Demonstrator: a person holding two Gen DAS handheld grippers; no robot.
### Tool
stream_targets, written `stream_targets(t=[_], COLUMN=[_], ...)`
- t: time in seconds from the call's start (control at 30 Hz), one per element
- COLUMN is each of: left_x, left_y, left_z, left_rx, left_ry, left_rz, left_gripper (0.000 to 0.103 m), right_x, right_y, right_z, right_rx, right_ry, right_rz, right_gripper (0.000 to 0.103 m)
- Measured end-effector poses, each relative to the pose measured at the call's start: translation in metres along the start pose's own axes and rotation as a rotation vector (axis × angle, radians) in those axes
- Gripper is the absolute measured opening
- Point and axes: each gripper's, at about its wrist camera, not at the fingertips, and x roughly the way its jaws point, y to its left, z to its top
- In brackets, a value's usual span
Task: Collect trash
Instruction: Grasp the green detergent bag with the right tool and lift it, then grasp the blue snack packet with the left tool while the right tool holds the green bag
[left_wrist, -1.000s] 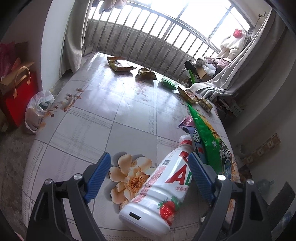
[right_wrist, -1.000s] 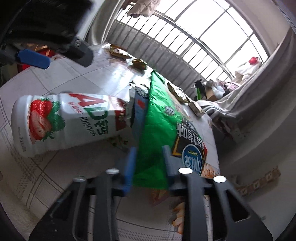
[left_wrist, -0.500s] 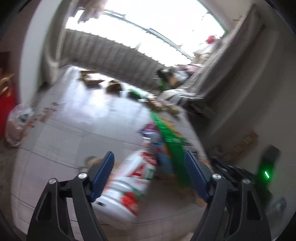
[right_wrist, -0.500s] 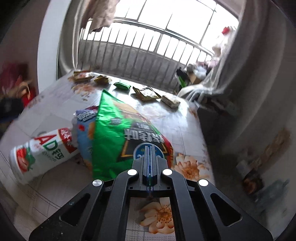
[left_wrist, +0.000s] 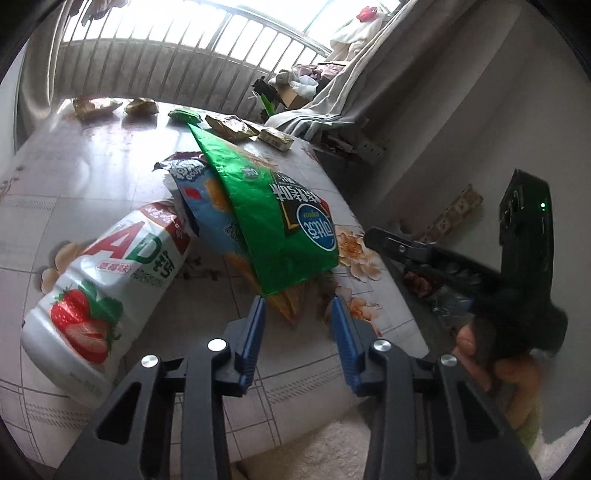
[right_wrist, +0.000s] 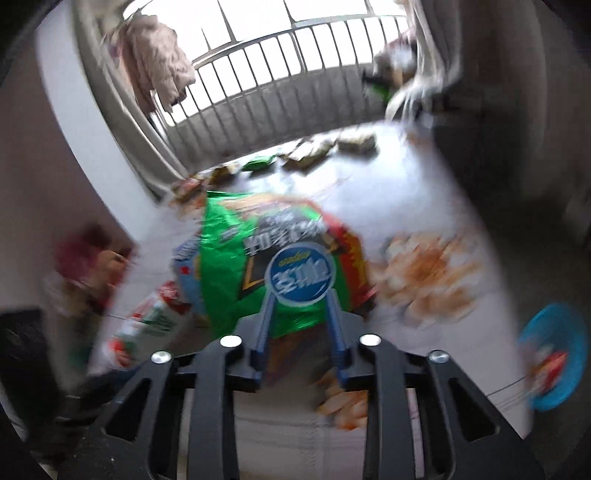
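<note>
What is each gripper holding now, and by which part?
Nothing is gripped. The left gripper, jaws closing, reaches the green chip bag at its bottom corner; the right gripper, jaws opening, presses nothing.

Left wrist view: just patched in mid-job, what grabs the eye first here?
The big green snack bag dominates mid-table, propped over a blue bag, its lower corner just ahead of the left gripper, whose jaws are closing with nothing between them. To its left lies a white strawberry-print bottle on its side. Smaller wrappers line the table's far edge.

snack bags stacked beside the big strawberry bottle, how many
2: a green bag on top, and a blue bag beneath it, against the bottle. More may be hidden underneath.
</note>
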Motion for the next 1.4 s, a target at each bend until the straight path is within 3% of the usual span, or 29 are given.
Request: stream_targets(t=[0.1,0.23,0.33,0.53,0.8,1.2,1.3,1.4], left_x=[-0.004,-0.007,-0.002,0.007,0.014,0.022,0.023,0.024], left_y=[-0.004,-0.004,-0.004,-0.005,-0.006,-0.003,-0.003,-0.002], left_z=[0.003,0.008,0.014,0.015,0.018,0.021,0.021,0.02], left_rx=[0.02,0.036,0.049,0.051,0.051,0.046,0.044,0.043], left_ry=[-0.034,-0.057,-0.047,-0.025,-0.013,0.004,0.007,0.012], left_rz=[0.021,0.042,0.057,0.078,0.089,0.07,0.064,0.057], left_gripper=[0.036,0.032,0.03,0.027,0.025,0.021,0.021,0.021], right_x=[0.016,0.036,0.04,0.056,0.068,0.08,0.083,0.085], right_y=[-0.037,-0.065,-0.063,-0.072,-0.071,-0.09,-0.09,-0.093], right_z=[0.001,-0.002,0.0,-0.005,-0.009,-0.023,-0.027,-0.031], right_rx=[0.228,0.45,0.484,0.604,0.656,0.779,0.813,0.838], right_ry=[0.092,0.159,0.159,0.218,0.257,0.212,0.198,0.173], right_rz=[0.211,0.409,0.461,0.583,0.595,0.714,0.728,0.752], right_gripper=[0.035,0.048,0.058,0.059,0.058,0.042,0.035,0.018])
